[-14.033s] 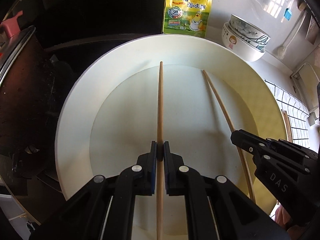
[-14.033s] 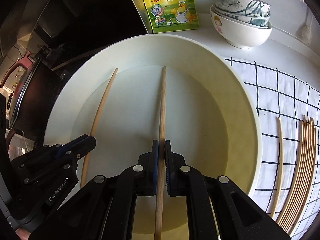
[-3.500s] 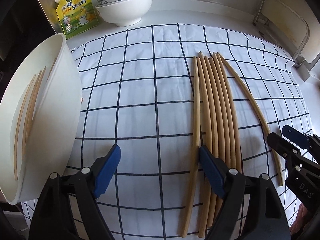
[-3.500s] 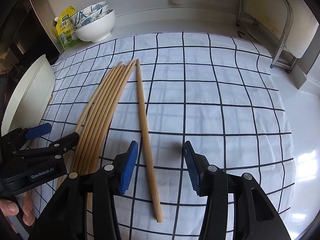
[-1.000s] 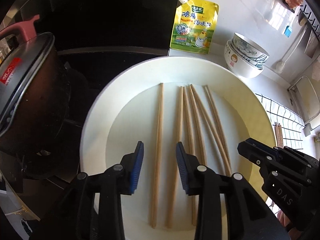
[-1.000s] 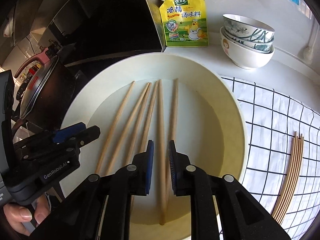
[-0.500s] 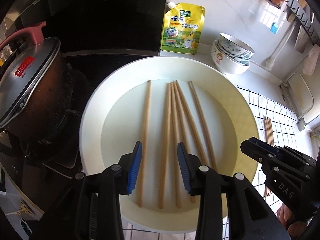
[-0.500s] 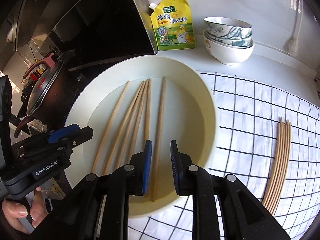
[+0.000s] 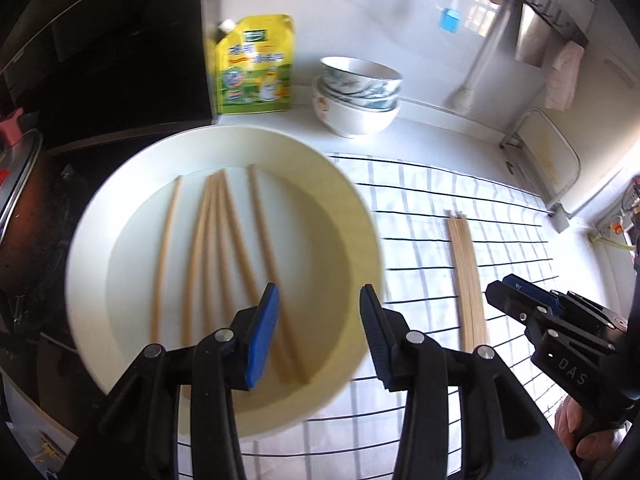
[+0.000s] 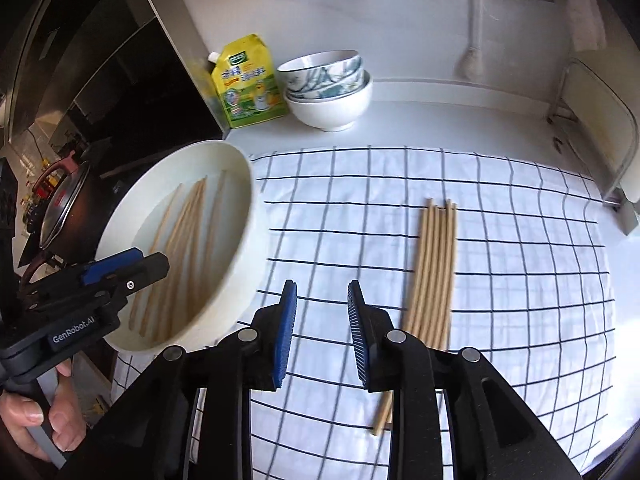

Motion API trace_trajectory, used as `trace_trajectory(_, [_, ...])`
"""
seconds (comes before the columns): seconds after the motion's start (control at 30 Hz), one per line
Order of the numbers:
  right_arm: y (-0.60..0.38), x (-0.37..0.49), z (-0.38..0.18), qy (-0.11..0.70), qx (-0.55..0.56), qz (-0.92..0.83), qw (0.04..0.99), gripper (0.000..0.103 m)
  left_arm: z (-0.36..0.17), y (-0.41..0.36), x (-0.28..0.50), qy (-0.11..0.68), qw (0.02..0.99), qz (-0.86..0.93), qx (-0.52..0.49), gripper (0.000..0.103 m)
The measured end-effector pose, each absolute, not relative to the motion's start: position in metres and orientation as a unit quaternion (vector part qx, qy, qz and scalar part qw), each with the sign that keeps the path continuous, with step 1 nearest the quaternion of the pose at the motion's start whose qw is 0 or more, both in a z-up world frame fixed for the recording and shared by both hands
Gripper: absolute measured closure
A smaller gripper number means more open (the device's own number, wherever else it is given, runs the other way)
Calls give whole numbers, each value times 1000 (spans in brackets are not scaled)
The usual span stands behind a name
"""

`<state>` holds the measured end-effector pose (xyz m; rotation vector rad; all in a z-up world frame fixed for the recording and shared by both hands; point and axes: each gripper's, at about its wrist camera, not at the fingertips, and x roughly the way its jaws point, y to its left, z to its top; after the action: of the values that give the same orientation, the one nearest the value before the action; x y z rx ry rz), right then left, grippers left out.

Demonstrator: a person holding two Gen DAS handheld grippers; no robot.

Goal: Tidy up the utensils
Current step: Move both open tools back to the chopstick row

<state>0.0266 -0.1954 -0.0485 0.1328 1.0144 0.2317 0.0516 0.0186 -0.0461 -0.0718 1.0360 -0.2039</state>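
Observation:
A large white basin (image 9: 360, 216) holds several wooden chopsticks (image 9: 200, 248); it also shows in the right wrist view (image 10: 240, 168) at the left with its chopsticks (image 10: 188, 224). A second bunch of chopsticks (image 9: 466, 276) lies on the checked cloth (image 9: 420, 208), seen too in the right wrist view (image 10: 436, 260). My left gripper (image 9: 318, 322) is open and empty above the basin's right rim. My right gripper (image 10: 320, 316) is open and empty over the cloth (image 10: 360, 200), left of the bunch.
A yellow seasoning pouch (image 9: 256, 66) and stacked bowls (image 9: 358, 98) stand at the back. A dark pot with a lid (image 10: 64, 204) sits left of the basin on the black hob. A metal rack (image 10: 592, 120) stands at the right.
Both grippers have swung right, away from the basin toward the cloth, and both have opened wider. The chopsticks in the basin have stayed put.

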Motion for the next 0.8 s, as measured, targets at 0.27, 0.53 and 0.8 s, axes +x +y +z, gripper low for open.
trace_trajectory(0.27, [-268, 14, -74, 506, 84, 66, 856, 73, -42, -49, 41, 488, 862, -137, -14, 58])
trace_trajectory(0.53, [-304, 6, -107, 521, 81, 55, 848, 70, -63, -94, 36, 507, 849, -148, 5, 53])
trace_trajectory(0.8, [-302, 11, -133, 534, 72, 69, 839, 59, -94, -104, 34, 541, 831, -131, 13, 49])
